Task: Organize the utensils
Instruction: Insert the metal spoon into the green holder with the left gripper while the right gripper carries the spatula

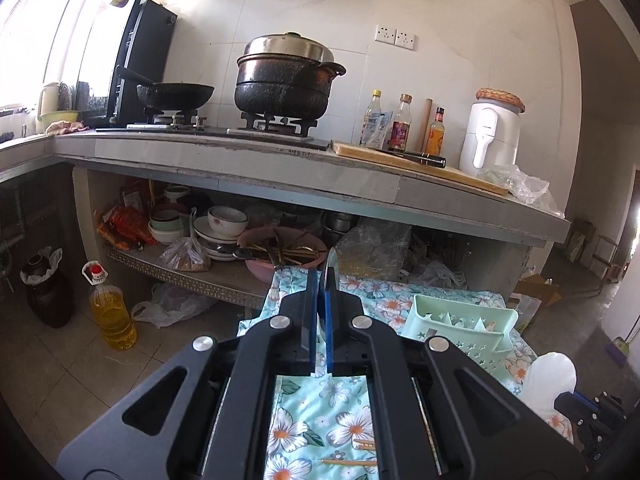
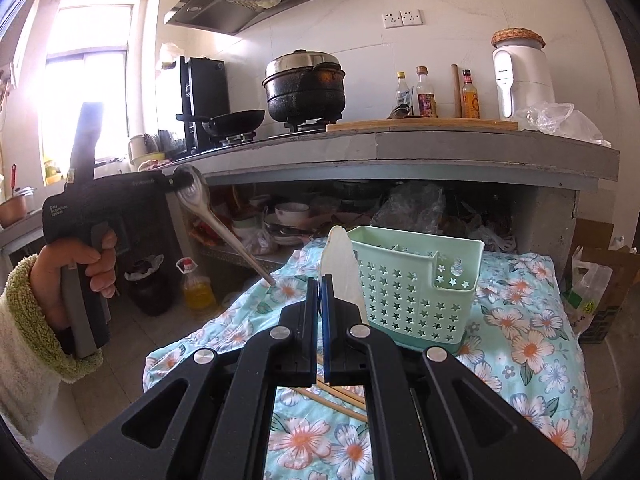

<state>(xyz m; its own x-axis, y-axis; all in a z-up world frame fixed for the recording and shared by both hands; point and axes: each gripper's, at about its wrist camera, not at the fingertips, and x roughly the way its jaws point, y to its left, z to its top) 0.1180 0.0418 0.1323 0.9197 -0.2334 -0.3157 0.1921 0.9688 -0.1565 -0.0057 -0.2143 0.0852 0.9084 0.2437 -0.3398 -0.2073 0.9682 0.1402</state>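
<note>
My left gripper (image 1: 321, 276) is shut on a metal spoon (image 1: 331, 265), seen edge-on between the blue pads. In the right wrist view a hand holds that left gripper (image 2: 179, 182) up at the left. It pinches the metal spoon (image 2: 208, 220) at the bowl, with the handle slanting down toward the floral cloth (image 2: 520, 344). My right gripper (image 2: 320, 280) is shut on a white rice paddle (image 2: 340, 268), upright just left of the green star-pierced caddy (image 2: 416, 284). The green caddy (image 1: 464, 326) stands on the cloth. Wooden chopsticks (image 2: 340, 398) lie beneath the right gripper.
Behind the cloth-covered surface runs a grey counter (image 1: 280, 168) with a wok (image 1: 176, 96), a black pot (image 1: 284, 88), bottles, a cutting board and a white appliance (image 1: 490, 136). A shelf below holds bowls and a pink basin (image 1: 280, 256). An oil bottle (image 1: 112, 312) and a dark jar stand on the floor.
</note>
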